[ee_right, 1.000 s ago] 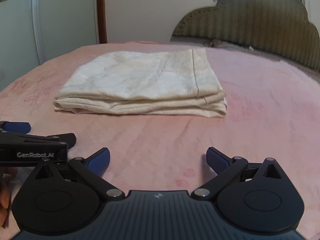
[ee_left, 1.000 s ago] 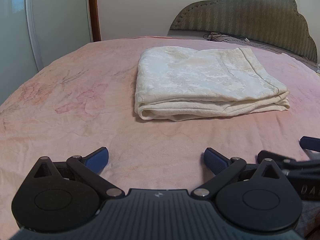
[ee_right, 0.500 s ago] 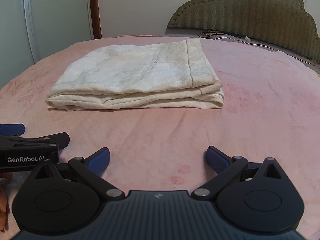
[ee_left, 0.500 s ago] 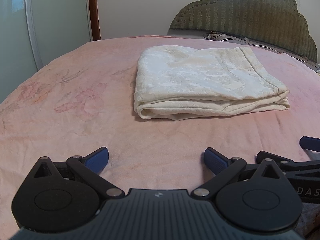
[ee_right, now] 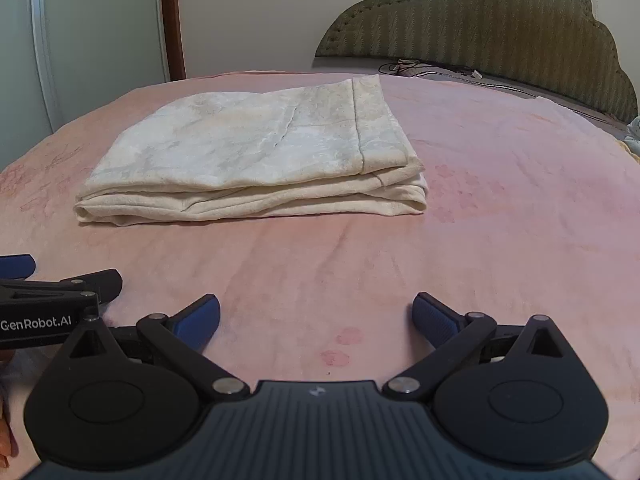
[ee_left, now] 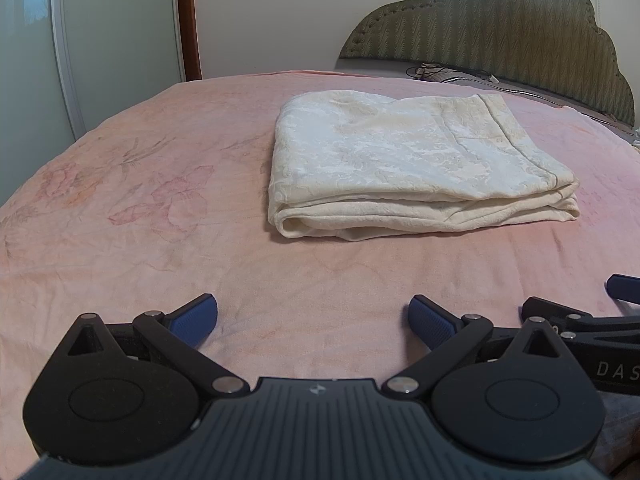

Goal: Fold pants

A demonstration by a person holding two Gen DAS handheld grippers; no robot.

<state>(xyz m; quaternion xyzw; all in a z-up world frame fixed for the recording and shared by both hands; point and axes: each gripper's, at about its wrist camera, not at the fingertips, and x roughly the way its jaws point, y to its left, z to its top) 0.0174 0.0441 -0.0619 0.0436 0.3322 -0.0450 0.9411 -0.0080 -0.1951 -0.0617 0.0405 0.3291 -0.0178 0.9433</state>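
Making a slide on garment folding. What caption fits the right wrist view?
Cream pants lie folded on the pink bedspread; open right gripper empty, short of them.

A pink plush bedspread with faint floral print covers the bed from edge to edge. At the far edge of the bed stands an olive-green quilted headboard with a scalloped top, and a dark cable lies along that edge below it. Off the bed's left edge is a pale wardrobe door with flower decals, next to a brown wooden door frame.
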